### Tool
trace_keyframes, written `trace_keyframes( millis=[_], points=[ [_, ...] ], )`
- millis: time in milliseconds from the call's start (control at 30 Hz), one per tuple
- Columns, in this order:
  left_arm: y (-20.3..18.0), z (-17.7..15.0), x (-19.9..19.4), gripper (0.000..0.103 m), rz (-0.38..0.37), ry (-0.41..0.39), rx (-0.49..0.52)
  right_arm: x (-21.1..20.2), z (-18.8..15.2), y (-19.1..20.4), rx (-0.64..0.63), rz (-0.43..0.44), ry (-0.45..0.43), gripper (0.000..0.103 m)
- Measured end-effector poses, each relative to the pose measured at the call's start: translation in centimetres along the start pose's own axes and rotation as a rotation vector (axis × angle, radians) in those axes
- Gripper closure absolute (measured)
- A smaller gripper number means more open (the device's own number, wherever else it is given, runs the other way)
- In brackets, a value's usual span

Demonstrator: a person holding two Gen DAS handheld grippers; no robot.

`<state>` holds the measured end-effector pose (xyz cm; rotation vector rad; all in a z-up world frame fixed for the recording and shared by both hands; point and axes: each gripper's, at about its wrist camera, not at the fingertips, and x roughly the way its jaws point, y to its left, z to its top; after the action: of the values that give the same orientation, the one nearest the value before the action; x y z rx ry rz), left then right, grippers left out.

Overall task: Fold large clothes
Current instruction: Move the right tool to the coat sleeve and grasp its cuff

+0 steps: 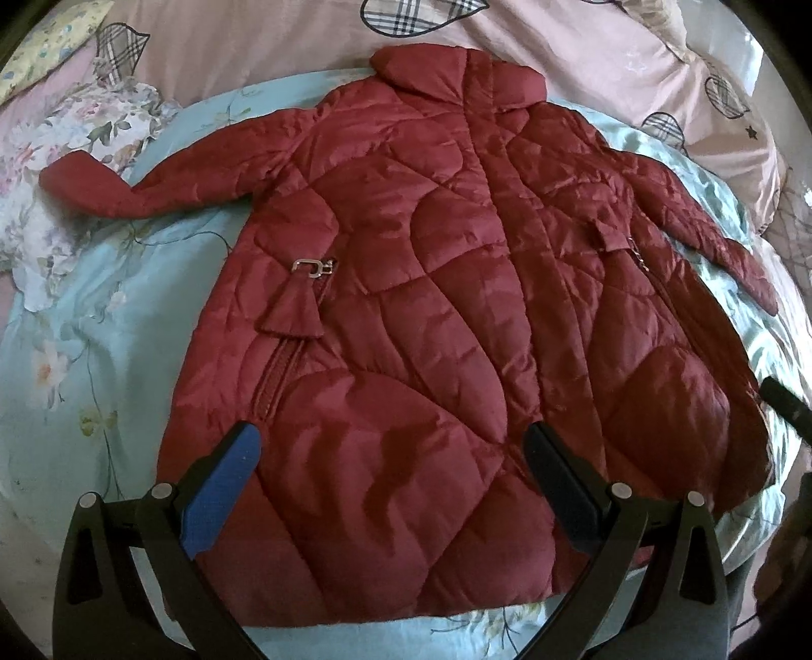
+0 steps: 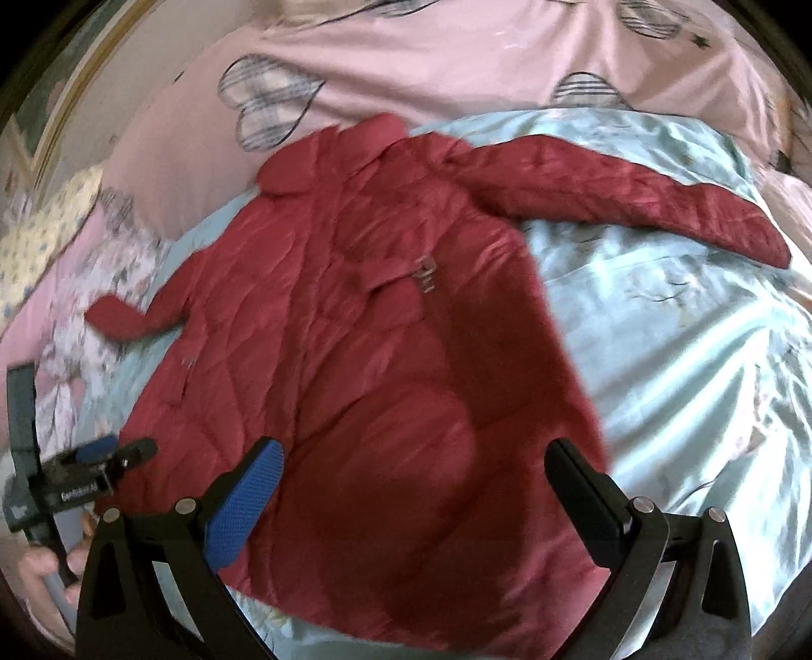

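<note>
A home bedroom: floral blue bedsheet (image 1: 76, 315), pink heart-print quilt (image 1: 284, 35) and pillow (image 1: 45, 40).

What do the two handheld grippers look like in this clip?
Both the left gripper and the right gripper have black angular frames with silver pivot pins; each has one textured blue pad and one black. The right view shows a black body with white lettering, unreadable.

Dark red quilted coat (image 1: 457, 304), front up, flat on the bed, sleeves spread, collar at the far end.
</note>
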<state>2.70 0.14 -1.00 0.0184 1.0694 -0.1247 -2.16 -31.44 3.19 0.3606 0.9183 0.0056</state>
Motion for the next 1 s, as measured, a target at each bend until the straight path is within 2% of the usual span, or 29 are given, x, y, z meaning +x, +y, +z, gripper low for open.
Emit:
trace_keyframes(
  millis=[167, 367, 467, 667, 833, 1000],
  points=[
    [0.0, 0.6, 0.8, 0.0, 0.02, 0.019, 0.0, -0.5, 1.6, -4.9, 0.109, -0.036, -0.05, 0.0],
    [-0.3, 0.9, 1.8, 0.0, 0.016, 0.043, 0.008, -0.3, 4.8, -13.8, 0.282, -0.097, -0.156, 0.002],
    [-0.3, 0.8, 2.5, 0.0, 0.016, 0.074, 0.006, 1.0, 6.3, -18.0, 0.373, -0.145, -0.159, 0.011],
    [0.0, 1.0, 3.5, 0.0, 0.04, 0.079, -0.002, 4.0, 8.0, -25.9, 0.549, -0.166, -0.176, 0.026],
    [-0.4, 1.3, 4.7, 0.0, 0.048, 0.109, 0.005, 5.9, 8.5, -29.1, 0.642, -0.141, -0.2, 0.04],
    [-1.1, 1.3, 5.8, 0.0, 0.047, 0.14, 0.023, 6.0, 9.6, -29.6, 0.66, -0.117, -0.256, 0.044]
  ],
)
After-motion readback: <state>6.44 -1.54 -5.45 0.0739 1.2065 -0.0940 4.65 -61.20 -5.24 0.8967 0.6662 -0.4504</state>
